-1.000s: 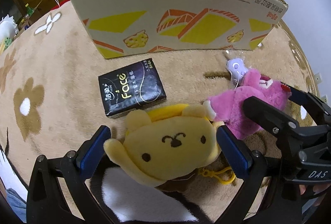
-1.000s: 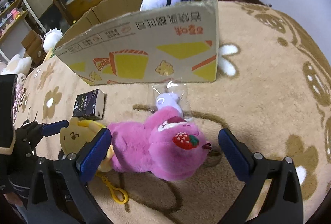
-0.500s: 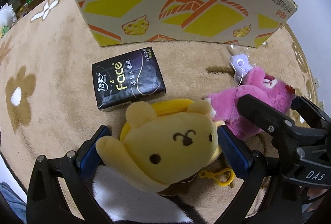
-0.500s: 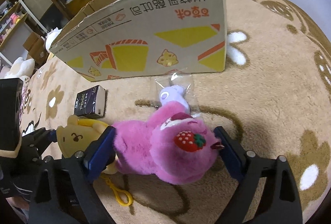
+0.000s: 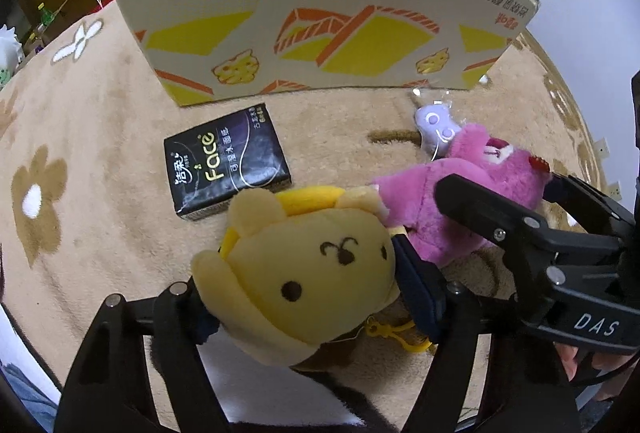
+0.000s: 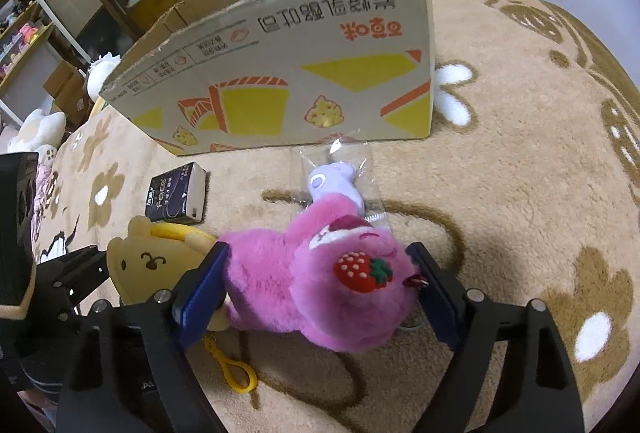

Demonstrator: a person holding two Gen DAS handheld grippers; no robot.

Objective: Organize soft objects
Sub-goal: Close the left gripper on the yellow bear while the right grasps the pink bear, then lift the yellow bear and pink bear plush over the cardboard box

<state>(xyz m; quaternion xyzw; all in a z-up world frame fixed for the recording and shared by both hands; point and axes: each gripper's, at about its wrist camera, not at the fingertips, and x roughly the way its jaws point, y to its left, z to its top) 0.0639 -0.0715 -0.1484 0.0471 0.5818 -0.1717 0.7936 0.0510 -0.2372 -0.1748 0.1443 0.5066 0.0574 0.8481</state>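
- The cardboard box [image 6: 304, 73] stands on the far side of your rug [image 6: 520, 173].
- Your right gripper [image 6: 316, 283], closing, clasps the pink plush [image 6: 304, 281], lying left-right.
- Your left gripper [image 5: 308, 297], closing, squeezes the yellow plush [image 5: 304, 273], face up.
- The tissue pack [image 5: 226, 161] lies between plushes and box.

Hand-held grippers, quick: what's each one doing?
Left hand-held gripper: just been closing, pads pressed on the yellow plush.
Right hand-held gripper: just been closing, pads touching the pink plush.
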